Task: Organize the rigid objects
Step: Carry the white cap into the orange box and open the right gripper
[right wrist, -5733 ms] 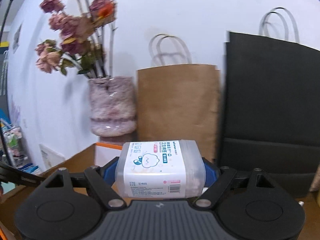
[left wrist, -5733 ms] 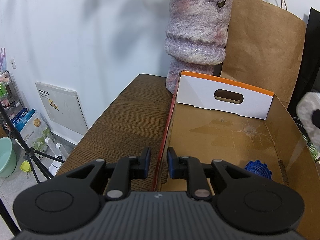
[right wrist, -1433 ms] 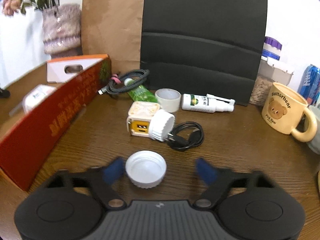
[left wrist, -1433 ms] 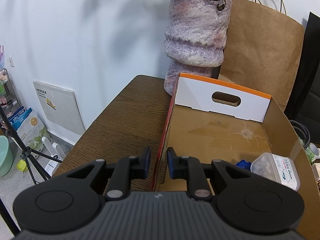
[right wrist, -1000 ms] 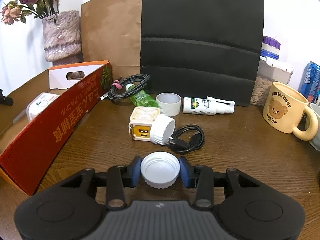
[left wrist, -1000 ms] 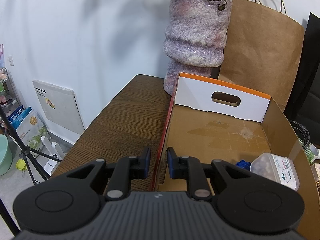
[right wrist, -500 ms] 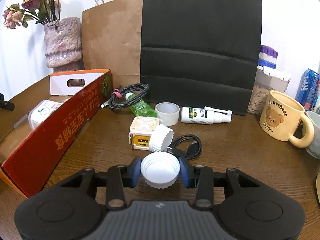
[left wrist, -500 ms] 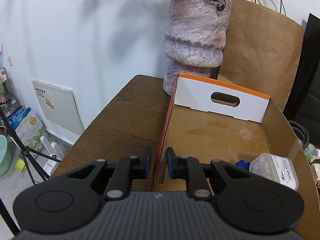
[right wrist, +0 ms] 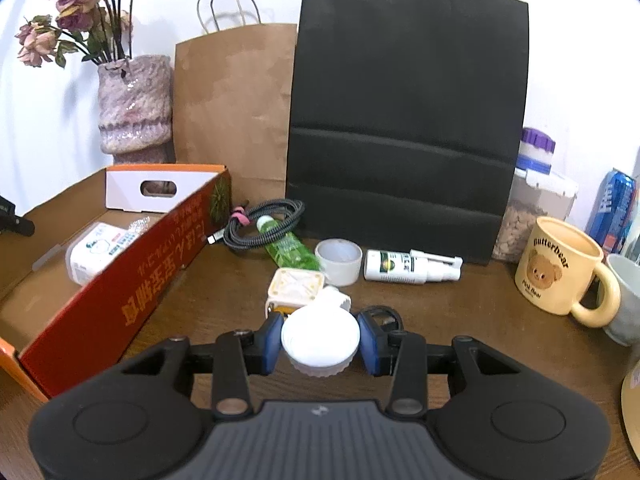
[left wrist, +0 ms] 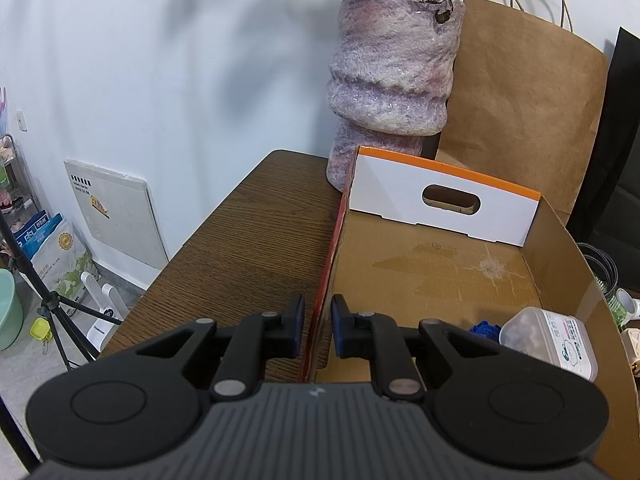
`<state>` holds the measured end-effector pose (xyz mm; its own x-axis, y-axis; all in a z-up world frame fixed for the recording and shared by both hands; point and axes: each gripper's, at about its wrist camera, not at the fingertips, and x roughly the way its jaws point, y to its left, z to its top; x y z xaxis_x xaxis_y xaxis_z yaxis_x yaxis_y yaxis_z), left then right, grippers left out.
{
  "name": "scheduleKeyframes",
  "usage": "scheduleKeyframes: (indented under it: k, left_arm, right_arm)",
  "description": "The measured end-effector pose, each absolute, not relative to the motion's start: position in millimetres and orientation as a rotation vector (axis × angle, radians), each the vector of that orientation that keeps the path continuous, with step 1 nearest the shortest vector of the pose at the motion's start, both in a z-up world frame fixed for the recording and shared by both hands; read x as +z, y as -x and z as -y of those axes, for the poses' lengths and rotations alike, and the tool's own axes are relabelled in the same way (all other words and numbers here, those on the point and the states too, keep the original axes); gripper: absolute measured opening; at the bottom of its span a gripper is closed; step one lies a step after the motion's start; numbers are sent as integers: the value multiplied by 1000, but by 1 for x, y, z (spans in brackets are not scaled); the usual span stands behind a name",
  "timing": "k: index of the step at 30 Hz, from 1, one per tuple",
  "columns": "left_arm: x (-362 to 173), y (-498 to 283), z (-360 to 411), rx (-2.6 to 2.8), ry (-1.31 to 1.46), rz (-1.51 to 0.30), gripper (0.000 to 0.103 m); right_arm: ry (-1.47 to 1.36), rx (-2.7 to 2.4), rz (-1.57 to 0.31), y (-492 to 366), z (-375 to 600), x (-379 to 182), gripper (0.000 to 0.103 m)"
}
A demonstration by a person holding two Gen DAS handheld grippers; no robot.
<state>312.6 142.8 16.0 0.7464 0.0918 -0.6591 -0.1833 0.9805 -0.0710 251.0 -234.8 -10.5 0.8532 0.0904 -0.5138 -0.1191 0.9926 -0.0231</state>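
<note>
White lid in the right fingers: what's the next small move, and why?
Probably carry the white lid left over the cardboard box wall. The right gripper grips it clear of the table, and the cotton swab container already lies inside.

The left wrist camera is looking forward and down from close above the cardboard box's (left wrist: 436, 268) left wall, facing the vase (left wrist: 390, 80) and wall. The right wrist camera is sitting low over the table (right wrist: 460, 312), facing the black bag (right wrist: 404, 120). Both are taking in the box, vase and brown paper bag (left wrist: 520, 108).
</note>
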Motion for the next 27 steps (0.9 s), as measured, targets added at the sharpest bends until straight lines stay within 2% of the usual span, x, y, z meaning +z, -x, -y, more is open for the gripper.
scheduleKeyframes:
  k: [10, 27]
  left_arm:
    - [17, -313, -145, 149, 145, -715, 11]
    - [17, -312, -145, 163, 141, -710, 9]
  right_arm:
    - [55, 186, -456, -256, 208, 12, 39]
    - [66, 425, -368, -311, 101, 54, 39]
